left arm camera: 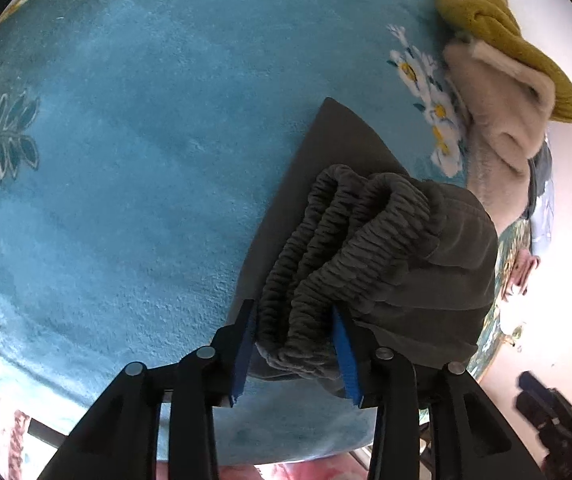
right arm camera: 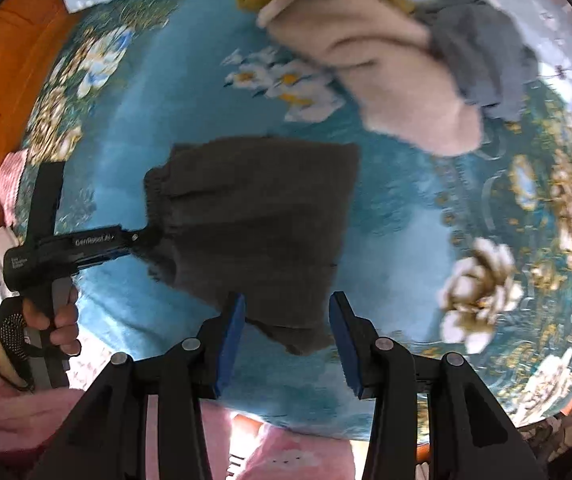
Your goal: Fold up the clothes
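Surface: blue plush floral-print blanket (left arm camera: 134, 152) spread over a bed.
Garment: dark grey soft fabric shorts with gathered elastic waistband (right arm camera: 254, 220), lying folded over on themselves on the blanket, mid-bed, toward its near edge.
Left gripper (left arm camera: 295, 354): jaws closed onto the bunched waistband layers at the garment's left end.
Right gripper (right arm camera: 286, 344): jaws wide apart, nothing between them, positioned over the garment's near hem.
Pile: mustard-yellow knit garment (left arm camera: 497, 36), cream fleece garment (right arm camera: 385, 76) and grey-blue garment (right arm camera: 481, 52), heaped unfolded near the far edge.
Progress: judged partial; shorts doubled at least once, possibly needing squaring; the heap remains to fold.
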`<control>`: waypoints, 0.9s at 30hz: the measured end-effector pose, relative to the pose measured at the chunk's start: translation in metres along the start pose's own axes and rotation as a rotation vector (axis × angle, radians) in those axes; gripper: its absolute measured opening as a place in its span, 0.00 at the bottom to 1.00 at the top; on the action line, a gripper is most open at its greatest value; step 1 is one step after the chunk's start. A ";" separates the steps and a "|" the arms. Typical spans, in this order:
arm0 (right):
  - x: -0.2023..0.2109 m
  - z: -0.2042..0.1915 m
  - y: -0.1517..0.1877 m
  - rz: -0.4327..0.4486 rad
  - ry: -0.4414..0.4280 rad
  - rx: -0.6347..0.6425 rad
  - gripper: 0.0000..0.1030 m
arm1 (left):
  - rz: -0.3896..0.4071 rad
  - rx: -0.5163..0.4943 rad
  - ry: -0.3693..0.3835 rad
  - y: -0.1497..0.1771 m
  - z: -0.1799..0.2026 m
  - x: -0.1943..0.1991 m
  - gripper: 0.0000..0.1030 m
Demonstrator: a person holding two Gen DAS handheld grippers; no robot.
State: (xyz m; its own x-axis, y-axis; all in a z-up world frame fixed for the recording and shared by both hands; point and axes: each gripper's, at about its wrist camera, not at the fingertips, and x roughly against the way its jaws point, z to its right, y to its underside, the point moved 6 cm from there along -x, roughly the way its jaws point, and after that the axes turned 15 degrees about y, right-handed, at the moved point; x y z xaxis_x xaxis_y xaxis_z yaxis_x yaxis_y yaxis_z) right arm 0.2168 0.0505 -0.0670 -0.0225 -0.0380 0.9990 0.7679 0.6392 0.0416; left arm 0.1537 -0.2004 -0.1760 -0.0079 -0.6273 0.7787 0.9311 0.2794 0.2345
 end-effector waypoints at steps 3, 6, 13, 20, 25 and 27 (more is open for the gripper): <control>-0.030 -0.016 -0.001 -0.058 -0.037 0.019 0.44 | 0.010 0.011 -0.009 0.003 -0.003 0.001 0.46; -0.065 -0.024 -0.001 -0.112 -0.031 0.018 0.46 | 0.016 0.029 -0.006 0.006 -0.007 0.000 0.50; -0.114 -0.021 0.002 -0.147 -0.049 -0.029 0.56 | 0.015 0.000 0.008 0.002 0.001 0.006 0.59; -0.086 -0.006 0.004 -0.097 -0.161 -0.061 0.56 | 0.013 -0.030 0.020 -0.002 0.009 0.013 0.60; -0.071 0.032 -0.011 -0.048 -0.225 -0.181 0.56 | 0.012 -0.052 0.029 -0.005 0.015 0.018 0.64; -0.080 0.042 -0.015 -0.067 -0.231 -0.213 0.56 | 0.006 -0.062 0.024 -0.011 0.017 0.012 0.70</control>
State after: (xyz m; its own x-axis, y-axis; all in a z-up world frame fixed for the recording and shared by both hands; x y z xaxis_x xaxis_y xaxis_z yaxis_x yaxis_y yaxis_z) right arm 0.1800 0.0765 -0.1473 -0.2031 0.1161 0.9722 0.8759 0.4653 0.1275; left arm 0.1372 -0.1986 -0.1593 0.0056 -0.6437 0.7653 0.9520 0.2377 0.1929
